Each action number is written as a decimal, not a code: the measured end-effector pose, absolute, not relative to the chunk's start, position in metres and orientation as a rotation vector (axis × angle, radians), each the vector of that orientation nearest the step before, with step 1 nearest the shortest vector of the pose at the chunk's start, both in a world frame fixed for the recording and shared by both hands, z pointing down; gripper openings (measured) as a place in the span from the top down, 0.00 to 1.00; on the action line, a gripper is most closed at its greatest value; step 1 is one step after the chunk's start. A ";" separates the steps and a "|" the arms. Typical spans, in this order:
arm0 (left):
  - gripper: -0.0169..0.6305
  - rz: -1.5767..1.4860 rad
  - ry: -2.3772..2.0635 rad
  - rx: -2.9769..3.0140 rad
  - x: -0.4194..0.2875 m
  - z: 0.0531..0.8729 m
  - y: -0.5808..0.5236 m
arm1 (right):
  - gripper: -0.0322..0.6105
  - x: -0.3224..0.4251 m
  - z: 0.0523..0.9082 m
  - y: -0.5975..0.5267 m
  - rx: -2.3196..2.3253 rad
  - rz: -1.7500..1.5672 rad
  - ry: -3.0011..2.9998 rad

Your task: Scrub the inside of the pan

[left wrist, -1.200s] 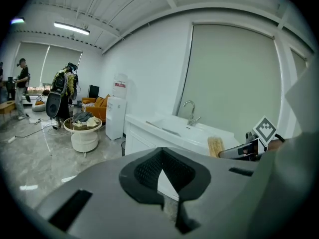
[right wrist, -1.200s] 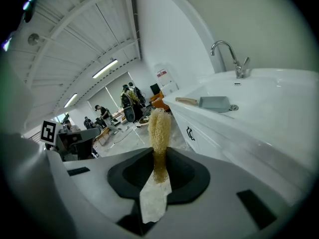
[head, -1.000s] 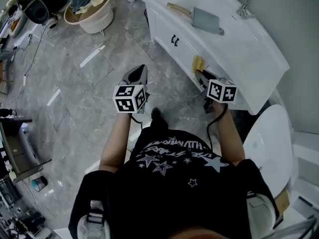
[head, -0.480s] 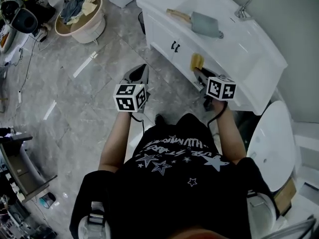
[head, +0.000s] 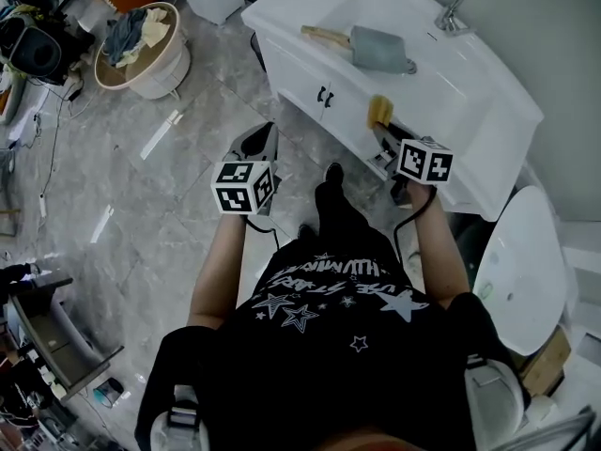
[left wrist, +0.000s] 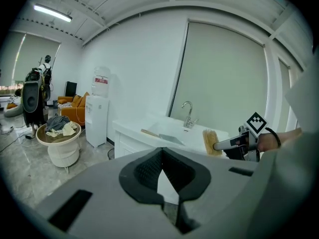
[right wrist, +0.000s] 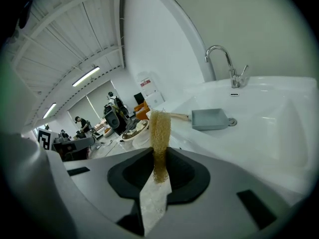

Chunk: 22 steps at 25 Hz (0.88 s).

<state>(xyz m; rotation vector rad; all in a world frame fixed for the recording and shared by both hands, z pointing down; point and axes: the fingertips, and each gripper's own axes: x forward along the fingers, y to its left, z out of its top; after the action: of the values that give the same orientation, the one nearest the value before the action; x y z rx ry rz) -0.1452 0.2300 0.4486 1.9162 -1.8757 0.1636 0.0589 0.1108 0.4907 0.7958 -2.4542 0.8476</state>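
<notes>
Head view first: where do we have the pan (head: 380,48)?

We see it lying in the white sink (head: 470,97), ahead of the right gripper (head: 383,132) and clear of its tips. Its wooden handle points off to that gripper's left.

And what are we holding?

Our right jaws are clamped on a yellow scrubber (right wrist: 159,133). It sticks up past the tips, between them and the pan, and doesn't touch the pan.

The left gripper (left wrist: 162,151)?

Closed tip to tip, nothing between its jaws. We have it over the floor, off to the right gripper's left. A tub of clothes (head: 155,73) stands well ahead of it.
</notes>
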 end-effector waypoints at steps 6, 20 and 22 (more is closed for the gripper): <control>0.96 0.210 -1.859 1.944 -0.157 0.448 0.167 | 0.83 0.048 0.493 0.048 0.831 0.887 -2.471; 0.96 0.300 -1.763 2.015 -0.164 0.462 -0.011 | 0.83 0.052 0.510 -0.114 0.933 0.966 -2.429; 0.96 0.323 -1.750 2.027 -0.161 0.463 -0.031 | 0.83 0.055 0.515 -0.129 0.941 0.973 -2.414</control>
<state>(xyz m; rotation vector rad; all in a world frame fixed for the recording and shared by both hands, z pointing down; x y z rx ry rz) -0.1607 -0.0307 0.4635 2.0273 -1.7498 0.3232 0.0547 -0.1294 0.5153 0.9414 -2.4144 0.9734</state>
